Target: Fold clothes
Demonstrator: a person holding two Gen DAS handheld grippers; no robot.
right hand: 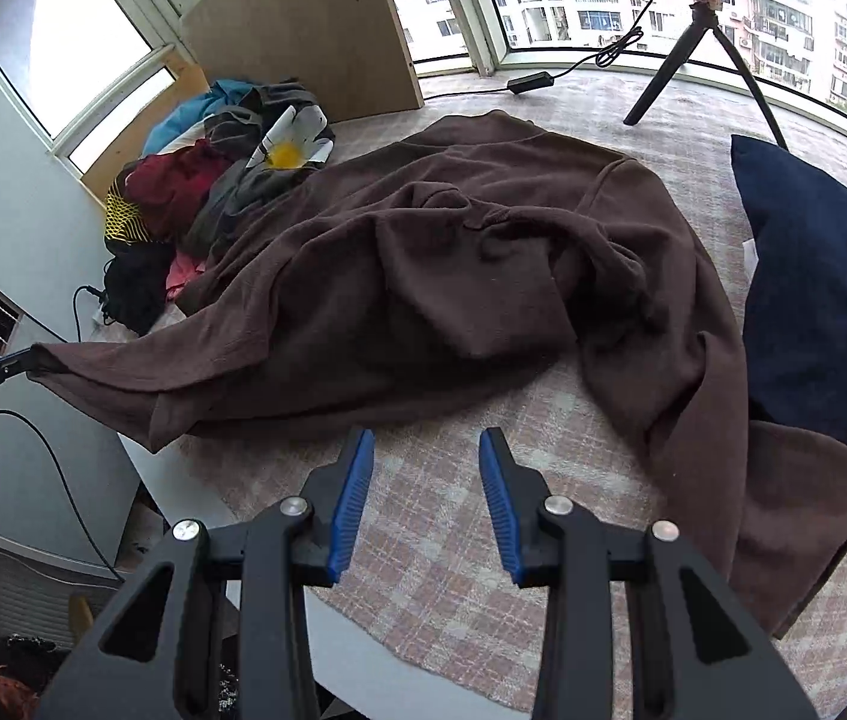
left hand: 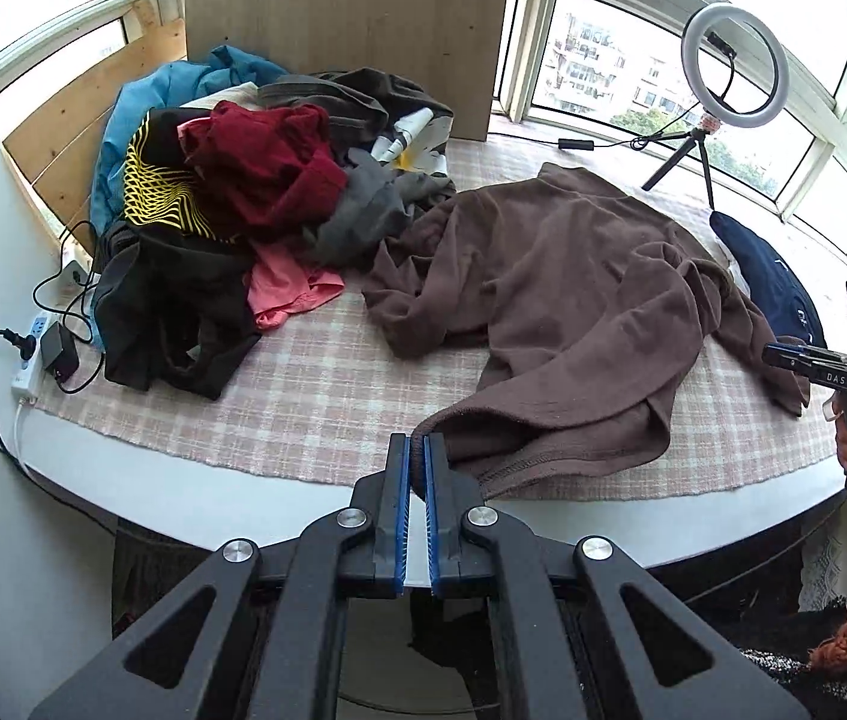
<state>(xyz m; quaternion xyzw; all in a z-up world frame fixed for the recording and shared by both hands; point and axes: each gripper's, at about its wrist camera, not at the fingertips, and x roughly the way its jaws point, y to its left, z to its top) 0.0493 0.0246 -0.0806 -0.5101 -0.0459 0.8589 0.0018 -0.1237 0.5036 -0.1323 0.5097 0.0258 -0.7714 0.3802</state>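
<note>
Spread across the checked cloth of a round tabletop: a brown fleece top, rumpled, one sleeve doubled over its body, the other trailing toward the right edge. Pinched at the hem corner by the left gripper, jaws clamped tight on a bunched fold and drawing it just past the cloth's near edge, seemingly to pull the hem taut before flattening. Hovering low over bare cloth just short of the garment's near edge, the right gripper, jaws wide apart and holding nothing, apparently lined up to take the opposite hem corner or the stray sleeve so the top can be stretched between both hands. Heaped at the far left, near the window, a pile of unfolded clothes in red, black, blue and pink, likely waiting their turn. Set aside at the right edge, a navy garment, already looking folded. Behind, a ring light on a small tripod.
</note>
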